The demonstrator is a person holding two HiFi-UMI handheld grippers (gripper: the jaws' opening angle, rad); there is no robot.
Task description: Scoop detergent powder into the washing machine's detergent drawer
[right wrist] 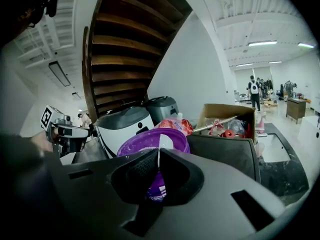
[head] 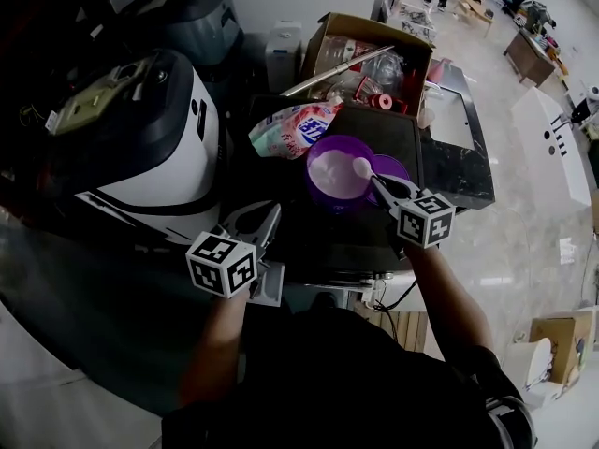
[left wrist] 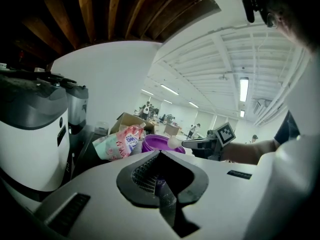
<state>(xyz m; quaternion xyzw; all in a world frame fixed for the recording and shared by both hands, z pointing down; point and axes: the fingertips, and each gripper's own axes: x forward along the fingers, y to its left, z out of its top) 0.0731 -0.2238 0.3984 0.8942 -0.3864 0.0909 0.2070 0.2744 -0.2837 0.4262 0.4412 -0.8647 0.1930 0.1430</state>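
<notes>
A purple bowl (head: 329,178) holding white detergent powder stands on the dark top, with a smaller purple cup (head: 391,167) against its right side. My right gripper (head: 377,184) is shut on the handle of a white spoon (head: 361,166), whose head hangs over the bowl's right part. In the right gripper view the handle shows as a thin white strip between the jaws of the right gripper (right wrist: 158,153), with the bowl (right wrist: 150,141) just ahead. My left gripper (head: 268,215) hovers left of the bowl, its jaws together on nothing. A detergent pouch (head: 298,127) lies behind the bowl.
A white and grey machine (head: 154,143) fills the left side, a second grey appliance (head: 192,17) behind it. An open cardboard box (head: 370,59) with bottles sits at the back. A glossy dark counter (head: 459,162) lies to the right.
</notes>
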